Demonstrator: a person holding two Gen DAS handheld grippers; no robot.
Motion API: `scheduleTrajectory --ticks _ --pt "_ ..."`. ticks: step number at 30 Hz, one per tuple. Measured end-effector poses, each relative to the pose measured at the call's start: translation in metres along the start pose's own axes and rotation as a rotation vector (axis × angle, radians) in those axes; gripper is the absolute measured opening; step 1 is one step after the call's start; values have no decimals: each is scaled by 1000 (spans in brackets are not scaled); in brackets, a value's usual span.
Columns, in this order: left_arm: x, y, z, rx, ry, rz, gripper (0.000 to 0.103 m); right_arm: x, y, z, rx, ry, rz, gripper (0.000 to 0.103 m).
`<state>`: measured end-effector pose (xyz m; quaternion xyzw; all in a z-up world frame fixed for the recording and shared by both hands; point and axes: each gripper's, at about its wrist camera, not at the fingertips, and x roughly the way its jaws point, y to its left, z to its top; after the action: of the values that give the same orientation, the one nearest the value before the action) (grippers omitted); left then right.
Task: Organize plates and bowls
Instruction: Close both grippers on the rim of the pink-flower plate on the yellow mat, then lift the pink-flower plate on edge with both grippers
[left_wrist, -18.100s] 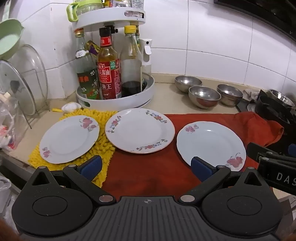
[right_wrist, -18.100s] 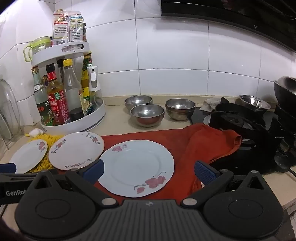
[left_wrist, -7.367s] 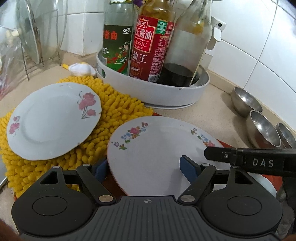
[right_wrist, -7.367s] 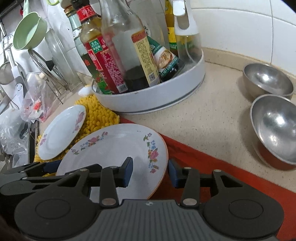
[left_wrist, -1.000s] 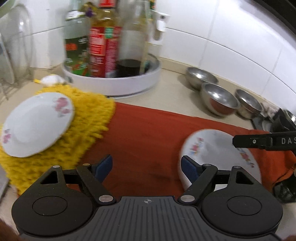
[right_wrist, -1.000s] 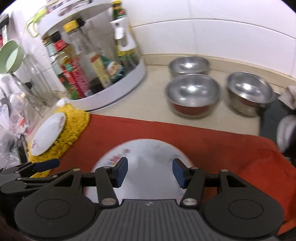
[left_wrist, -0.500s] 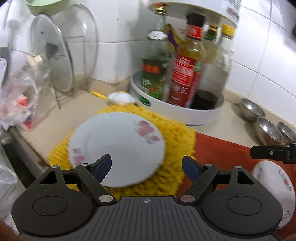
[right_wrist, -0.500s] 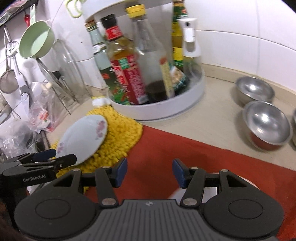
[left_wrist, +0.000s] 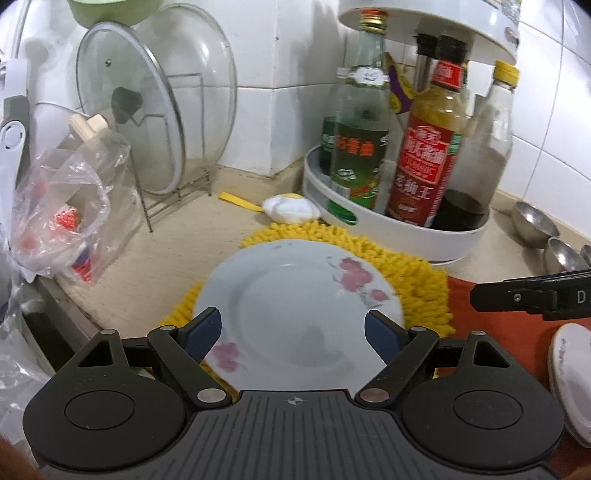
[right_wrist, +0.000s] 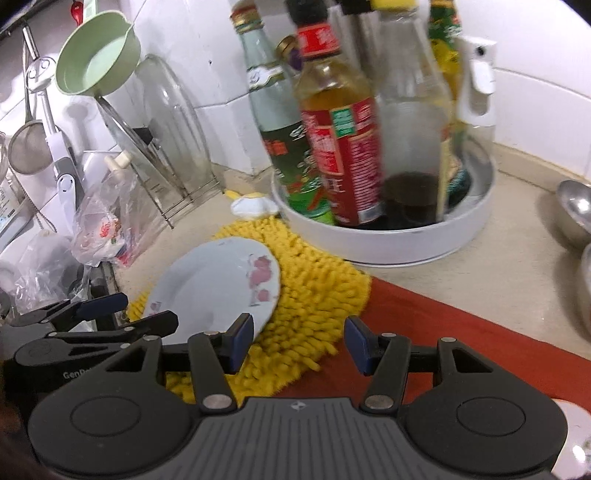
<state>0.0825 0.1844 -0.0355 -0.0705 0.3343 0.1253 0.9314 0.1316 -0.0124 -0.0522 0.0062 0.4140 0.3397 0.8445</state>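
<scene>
A white plate with pink flowers (left_wrist: 295, 310) lies on a yellow shaggy mat (left_wrist: 424, 280); it also shows in the right wrist view (right_wrist: 214, 280). My left gripper (left_wrist: 293, 334) is open, its blue pads over the plate's near rim on either side. My right gripper (right_wrist: 299, 343) is open and empty above the mat's right edge, just right of the plate. Stacked flowered plates (left_wrist: 570, 373) lie on the red cloth (left_wrist: 495, 332) at the far right. Steel bowls (left_wrist: 535, 229) stand behind them.
A white turntable rack (left_wrist: 402, 229) with sauce bottles stands just behind the mat. A glass lid on a wire stand (left_wrist: 159, 110) and a plastic bag (left_wrist: 70, 206) are at the left. The counter edge (left_wrist: 55, 295) drops off at the left.
Both grippers have moved left, from the stacked plates on the red cloth to the single plate on the yellow mat. My left gripper has come closer to this plate.
</scene>
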Motion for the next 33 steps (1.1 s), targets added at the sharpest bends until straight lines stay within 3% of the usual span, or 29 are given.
scheduleTrajectory --ticks 13,33 --pt "36 35 10 16 51 -10 90 60 34 9 2 81 0 50" --pt "64 48 13 22 96 -60 91 95 52 8 22 128 -30 51"
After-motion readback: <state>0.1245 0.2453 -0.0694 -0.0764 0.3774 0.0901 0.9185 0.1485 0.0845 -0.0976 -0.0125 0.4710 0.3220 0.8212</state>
